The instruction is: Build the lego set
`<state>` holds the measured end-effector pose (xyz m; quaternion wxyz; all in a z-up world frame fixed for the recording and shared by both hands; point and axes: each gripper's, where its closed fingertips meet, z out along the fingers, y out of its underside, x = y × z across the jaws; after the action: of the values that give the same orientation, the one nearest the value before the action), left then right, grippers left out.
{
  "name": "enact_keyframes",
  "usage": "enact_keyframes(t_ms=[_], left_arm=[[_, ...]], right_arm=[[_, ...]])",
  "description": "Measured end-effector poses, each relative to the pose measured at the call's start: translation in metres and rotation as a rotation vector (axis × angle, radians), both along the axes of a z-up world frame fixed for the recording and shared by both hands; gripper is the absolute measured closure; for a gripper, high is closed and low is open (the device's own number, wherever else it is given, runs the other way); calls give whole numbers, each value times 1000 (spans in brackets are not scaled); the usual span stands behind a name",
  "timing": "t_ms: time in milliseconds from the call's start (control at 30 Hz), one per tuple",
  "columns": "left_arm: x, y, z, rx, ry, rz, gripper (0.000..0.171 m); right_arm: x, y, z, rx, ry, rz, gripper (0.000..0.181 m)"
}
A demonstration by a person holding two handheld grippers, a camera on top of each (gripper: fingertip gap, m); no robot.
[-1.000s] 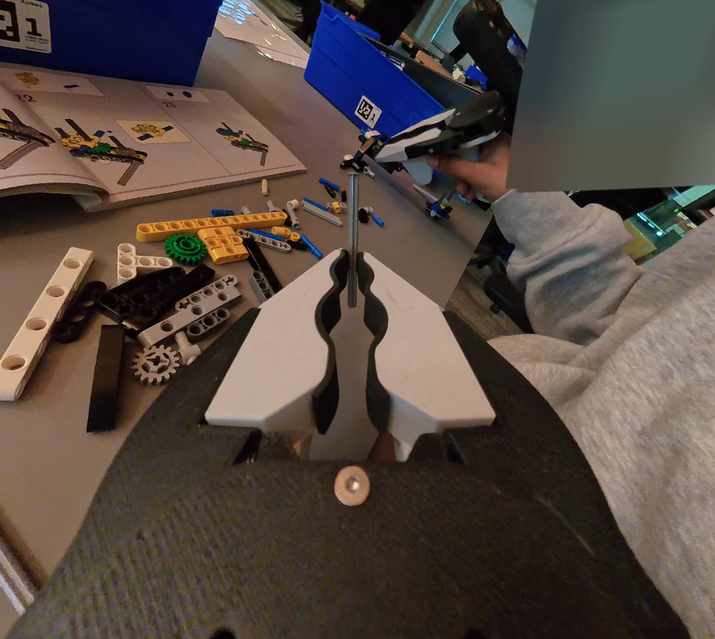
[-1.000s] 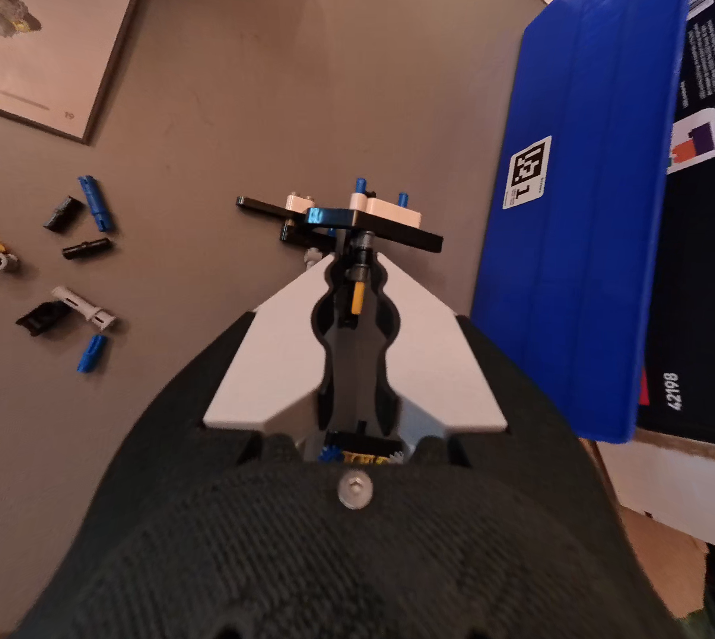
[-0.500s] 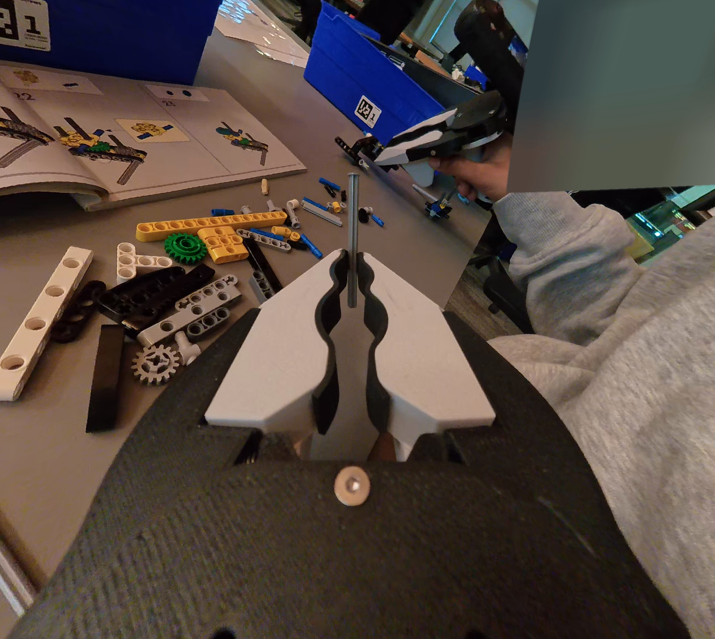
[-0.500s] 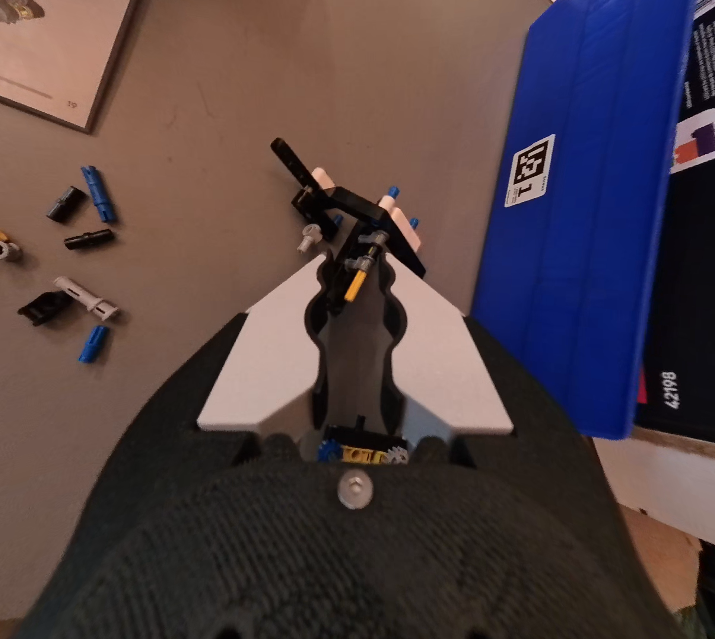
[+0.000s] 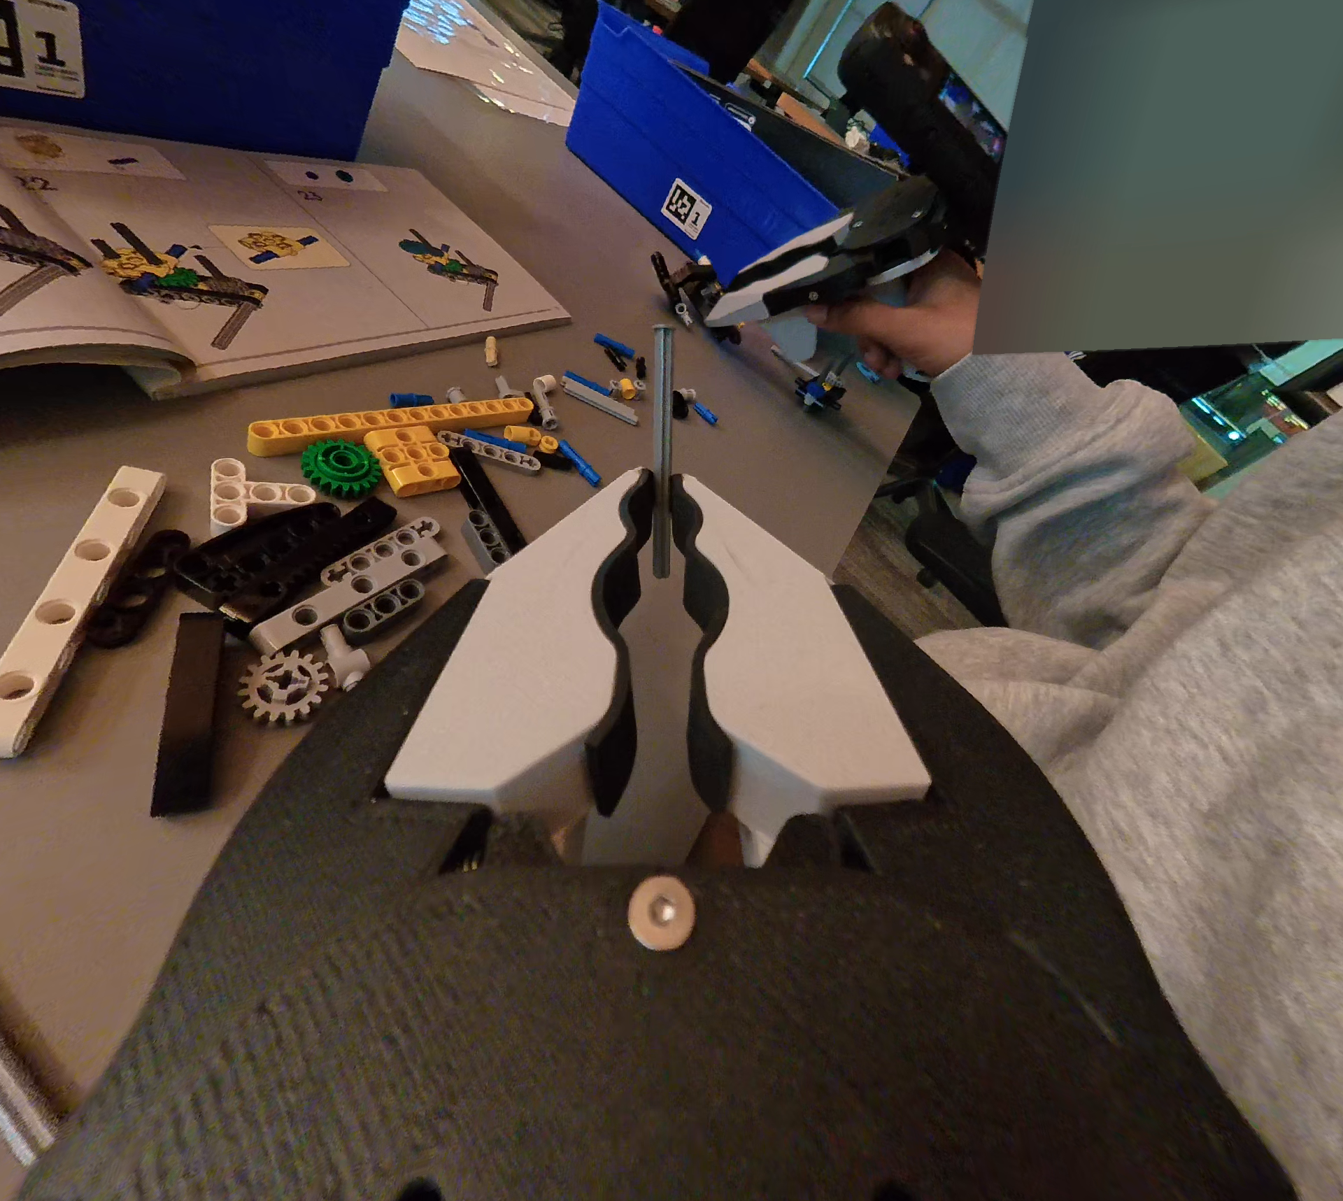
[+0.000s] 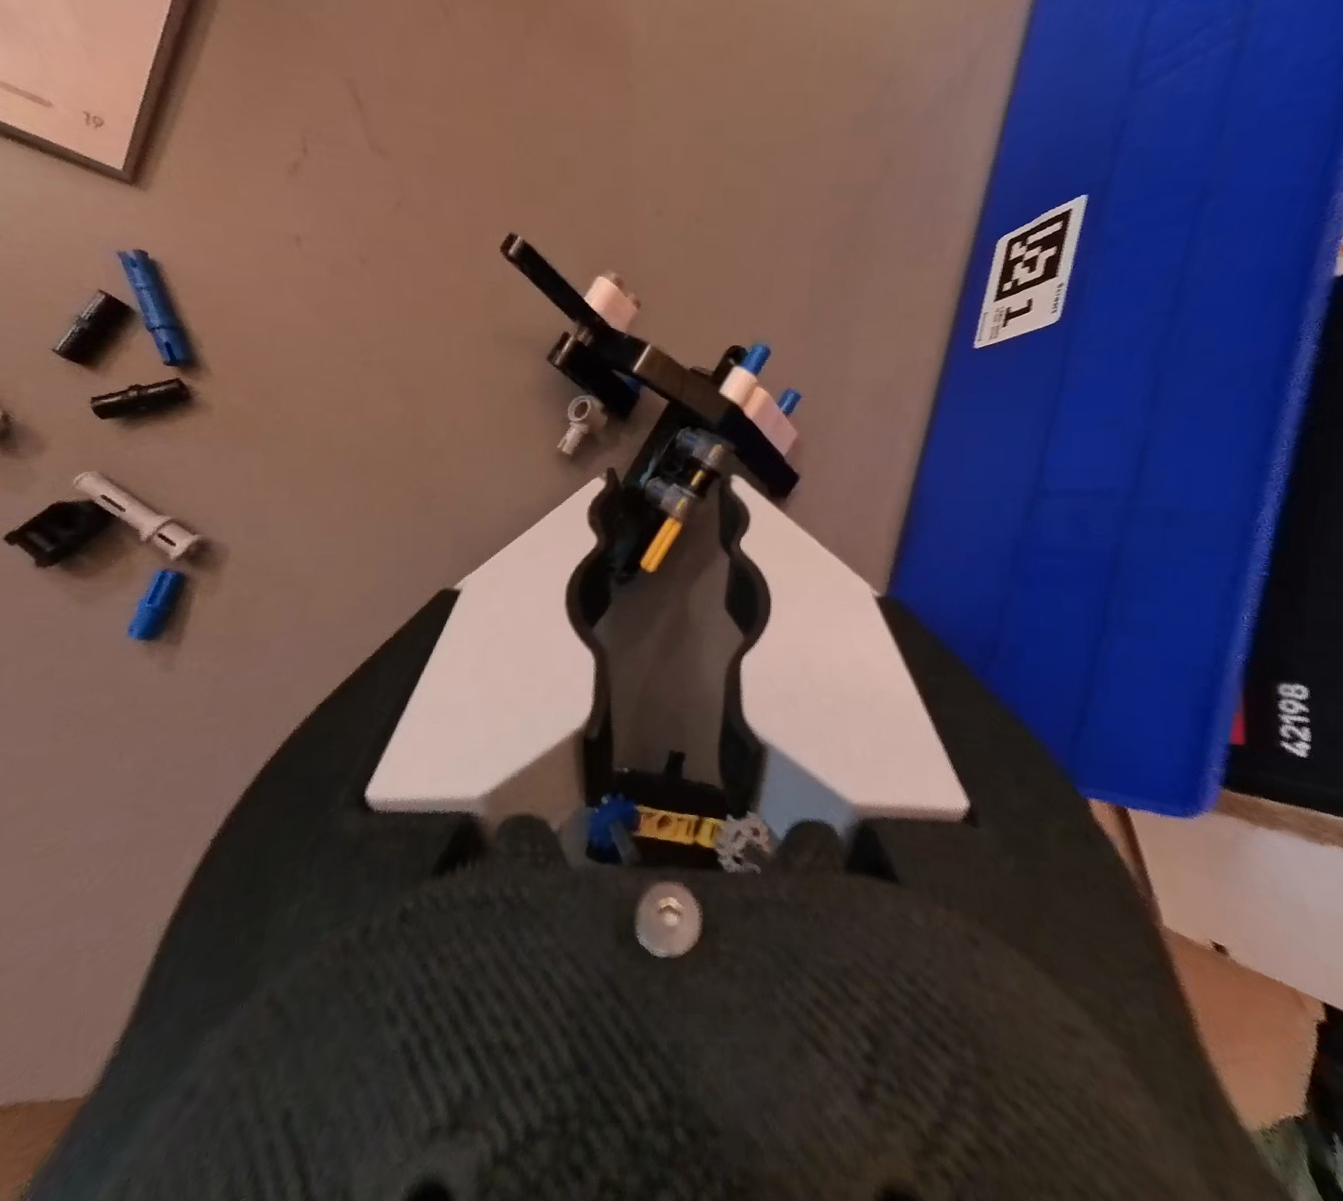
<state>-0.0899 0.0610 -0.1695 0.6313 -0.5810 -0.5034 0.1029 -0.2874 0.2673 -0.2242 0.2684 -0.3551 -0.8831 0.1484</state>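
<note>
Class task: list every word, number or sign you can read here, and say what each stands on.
I do not copy out writing; these things carry it.
Code sticker on the blue bin.
Second sticker on the big blue bin.
Page numbers in the instruction booklet.
Number on the dark box.

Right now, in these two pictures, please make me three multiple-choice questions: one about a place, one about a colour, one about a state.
1. Where does the green gear lie?
A. beside the yellow beam
B. in the blue bin
C. on the booklet

2. What colour is the axle in the left claw?
A. red
B. grey
C. yellow

3. What state is the right claw in?
A. open and empty
B. lying on the table
C. shut on the assembly

Answers: 1 A, the gear touches the beam on the table. 2 B, the held rod is grey. 3 C, the claw grips the assembly.
</note>
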Motion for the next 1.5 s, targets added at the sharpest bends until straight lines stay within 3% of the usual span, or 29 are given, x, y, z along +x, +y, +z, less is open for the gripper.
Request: enact_keyframes(t_ms=[233,500,667,1033,1133,1267,1333,1500], left_arm=[[1,1,1,-8,5,0,170],[1,2,1,-13,8,-2,170],[1,3,0,-19,8,-2,170],[2,6,-1,-27,7,-9,170],[2,9,-3,-34,6,-15,170],[3,10,-3,-43,7,-15,170],[2,9,-4,-61,11,-6,170],[2,8,-10,-119,9,4,170]], right_arm=[[-1,2,-3,11,-36,26,155],[-6,14,0,162,6,181,151],[-1,17,26,62,50,155,134],[27,71,76,-171,258,-30,139],[41,38,96,-353,329,71,140],[87,-55,117,-813,299,336,145],[112,-99,114,-977,232,452,145],[153,-164,84,-1088,25,612,144]])
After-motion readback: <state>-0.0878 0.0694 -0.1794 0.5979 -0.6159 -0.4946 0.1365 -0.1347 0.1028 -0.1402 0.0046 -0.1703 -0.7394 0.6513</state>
